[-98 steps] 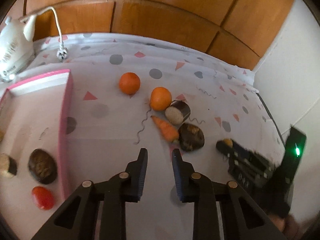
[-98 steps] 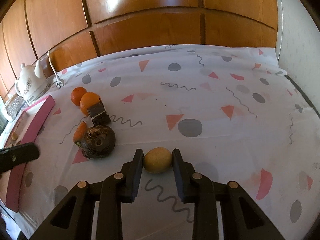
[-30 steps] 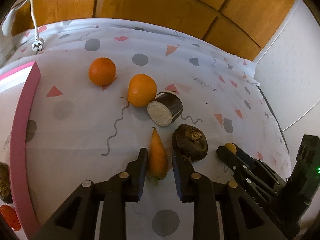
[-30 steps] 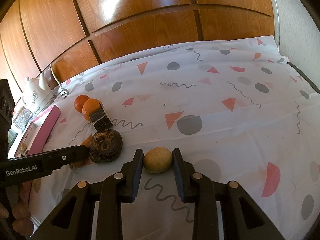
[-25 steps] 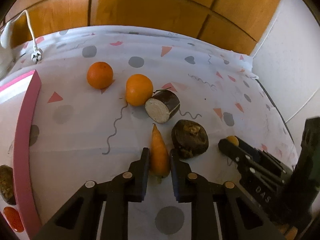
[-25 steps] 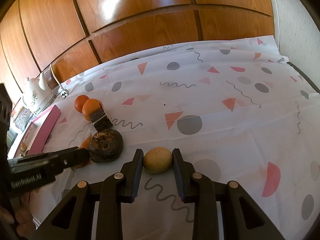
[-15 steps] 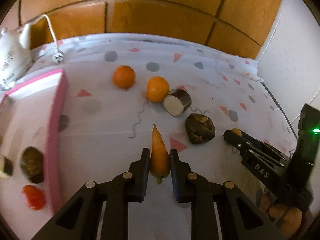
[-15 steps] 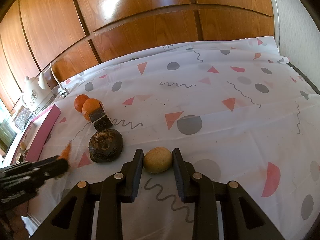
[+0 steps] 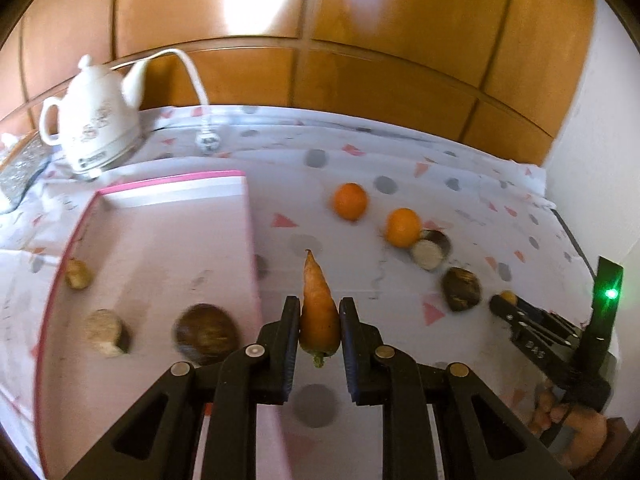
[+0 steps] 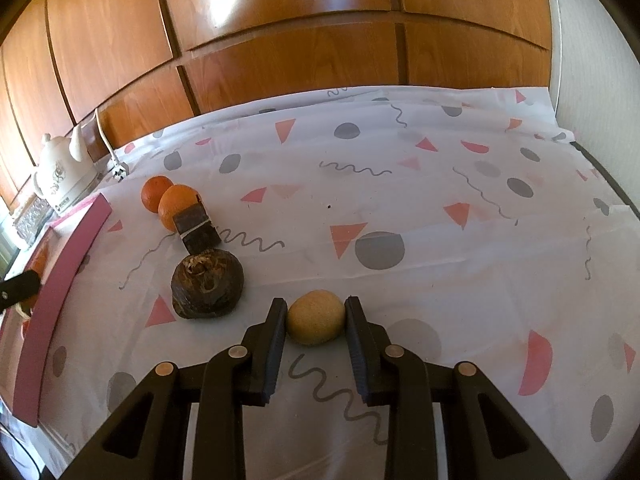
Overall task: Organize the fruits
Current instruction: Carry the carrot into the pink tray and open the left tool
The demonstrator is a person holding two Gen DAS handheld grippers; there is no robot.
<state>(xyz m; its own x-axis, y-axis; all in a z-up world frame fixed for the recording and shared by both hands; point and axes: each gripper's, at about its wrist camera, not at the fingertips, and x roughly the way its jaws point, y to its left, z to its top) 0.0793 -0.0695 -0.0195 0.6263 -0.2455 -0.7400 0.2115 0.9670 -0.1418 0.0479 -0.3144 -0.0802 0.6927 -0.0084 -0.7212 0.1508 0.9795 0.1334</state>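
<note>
Left wrist view: we see blurred lumps in the pink tray (image 9: 248, 216), hard to identify. Left claw (image 9: 319, 322) grips a carrot (image 9: 318, 308) held just right of the tray. Right claw (image 10: 316, 320) pinches a yellow fruit (image 10: 315, 317) on the desk (image 10: 440, 240).

Legible text: none.

- Teapot (image 9: 94, 128), white: dark marking along the lower front of the body, blurred in the left wrist view and too small in the right wrist view (image 10: 64, 184); unreadable.
- Right tool (image 9: 506, 304), seen from the left wrist view: pale lettering on the side of its black finger, too blurred to read.
- No numbers, brands or signs can be read elsewhere.
</note>
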